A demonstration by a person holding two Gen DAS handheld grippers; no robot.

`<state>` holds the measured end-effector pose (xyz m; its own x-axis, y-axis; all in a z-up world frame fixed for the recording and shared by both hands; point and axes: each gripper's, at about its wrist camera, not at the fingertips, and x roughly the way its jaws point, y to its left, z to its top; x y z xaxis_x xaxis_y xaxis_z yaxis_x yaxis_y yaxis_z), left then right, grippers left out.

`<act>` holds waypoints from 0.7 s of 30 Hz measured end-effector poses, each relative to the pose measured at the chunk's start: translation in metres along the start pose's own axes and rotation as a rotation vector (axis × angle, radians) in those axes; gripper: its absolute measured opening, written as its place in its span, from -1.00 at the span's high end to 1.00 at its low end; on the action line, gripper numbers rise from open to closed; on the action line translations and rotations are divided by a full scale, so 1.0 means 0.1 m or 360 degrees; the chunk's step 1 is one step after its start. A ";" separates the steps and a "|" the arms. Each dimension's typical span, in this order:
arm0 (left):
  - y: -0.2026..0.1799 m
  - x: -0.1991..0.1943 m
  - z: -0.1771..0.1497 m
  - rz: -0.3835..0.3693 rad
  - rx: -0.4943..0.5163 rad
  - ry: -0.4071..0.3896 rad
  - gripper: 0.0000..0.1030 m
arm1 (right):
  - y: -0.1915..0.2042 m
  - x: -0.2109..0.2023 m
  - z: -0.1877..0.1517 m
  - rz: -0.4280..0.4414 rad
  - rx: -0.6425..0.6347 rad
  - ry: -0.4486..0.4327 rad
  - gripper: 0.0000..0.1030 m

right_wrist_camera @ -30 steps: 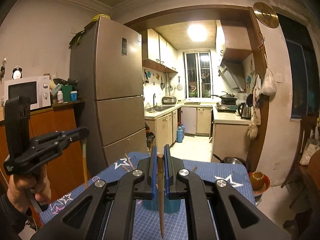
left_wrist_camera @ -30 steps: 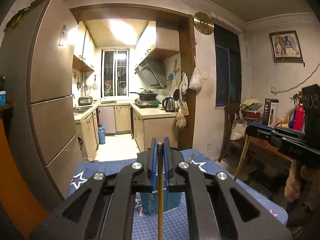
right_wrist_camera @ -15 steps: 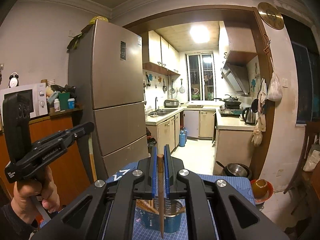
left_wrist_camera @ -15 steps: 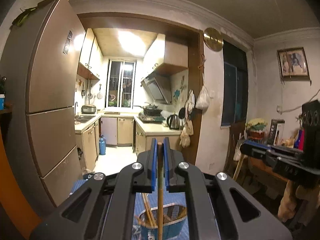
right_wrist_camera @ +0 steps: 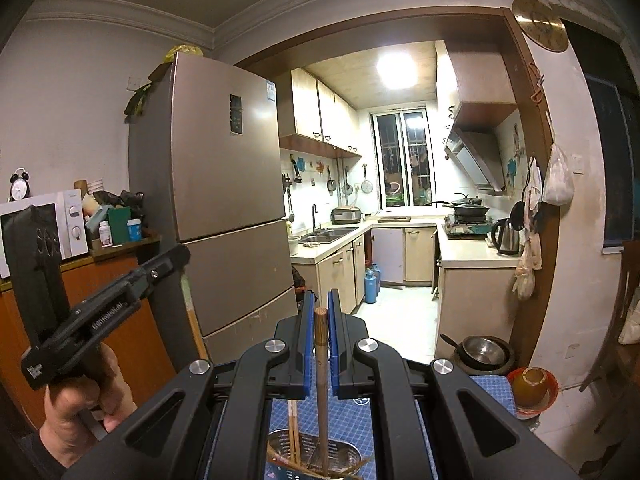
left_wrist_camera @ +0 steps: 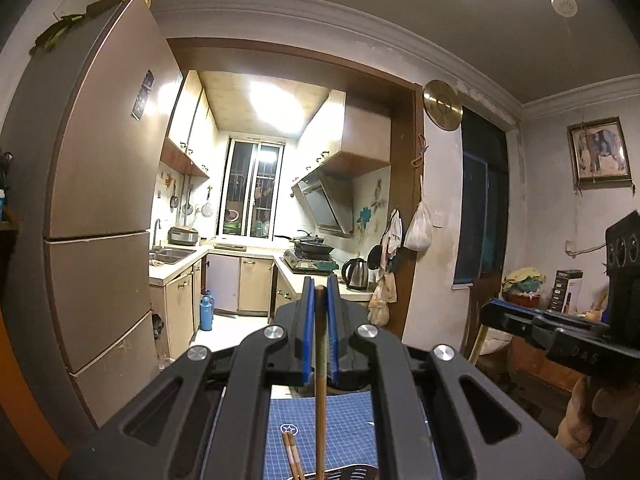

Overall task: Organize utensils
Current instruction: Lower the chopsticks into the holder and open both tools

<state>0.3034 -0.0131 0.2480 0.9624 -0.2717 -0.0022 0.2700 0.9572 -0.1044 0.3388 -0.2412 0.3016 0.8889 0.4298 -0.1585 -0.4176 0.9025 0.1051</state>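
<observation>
My left gripper (left_wrist_camera: pixel 319 300) is shut on a wooden chopstick (left_wrist_camera: pixel 319 392) that hangs straight down toward the utensil holder's rim (left_wrist_camera: pixel 352 474); two chopsticks (left_wrist_camera: pixel 291 454) stand in it. My right gripper (right_wrist_camera: pixel 320 320) is shut on another wooden chopstick (right_wrist_camera: pixel 322 392), whose lower end reaches into the perforated metal utensil holder (right_wrist_camera: pixel 280 446), where several chopsticks (right_wrist_camera: pixel 294 432) lean. The left gripper (right_wrist_camera: pixel 120 304) also shows in the right wrist view, and the right gripper (left_wrist_camera: pixel 560 334) shows in the left wrist view.
The holder stands on a blue grid tablecloth (right_wrist_camera: pixel 352 420). A tall fridge (right_wrist_camera: pixel 224 208) is to the left, a microwave (right_wrist_camera: pixel 48 224) on an orange cabinet beyond it. Bowls (right_wrist_camera: pixel 532 384) sit at the right. The kitchen doorway (left_wrist_camera: pixel 248 320) lies ahead.
Both grippers have risen and tilted up with their chopsticks; the holder has dropped to the bottom edge of both views. Both stay shut.
</observation>
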 end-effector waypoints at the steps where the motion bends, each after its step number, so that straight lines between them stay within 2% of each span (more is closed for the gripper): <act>1: 0.00 0.03 -0.04 0.0002 0.0002 0.0003 0.91 | -0.01 0.04 -0.01 0.0002 0.0000 0.0003 0.85; 7: 0.04 0.19 -0.19 0.0014 0.0002 0.0032 0.91 | -0.11 0.19 -0.09 -0.0003 0.0005 0.0027 0.85; 21: 0.10 0.34 -0.30 0.0025 -0.0003 0.0046 0.91 | -0.11 0.43 -0.24 0.0020 0.0002 0.0058 0.85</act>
<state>0.3380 -0.0156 0.2174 0.9653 -0.2591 -0.0323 0.2545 0.9613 -0.1059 0.3773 -0.2316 0.2701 0.8761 0.4420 -0.1925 -0.4286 0.8969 0.1089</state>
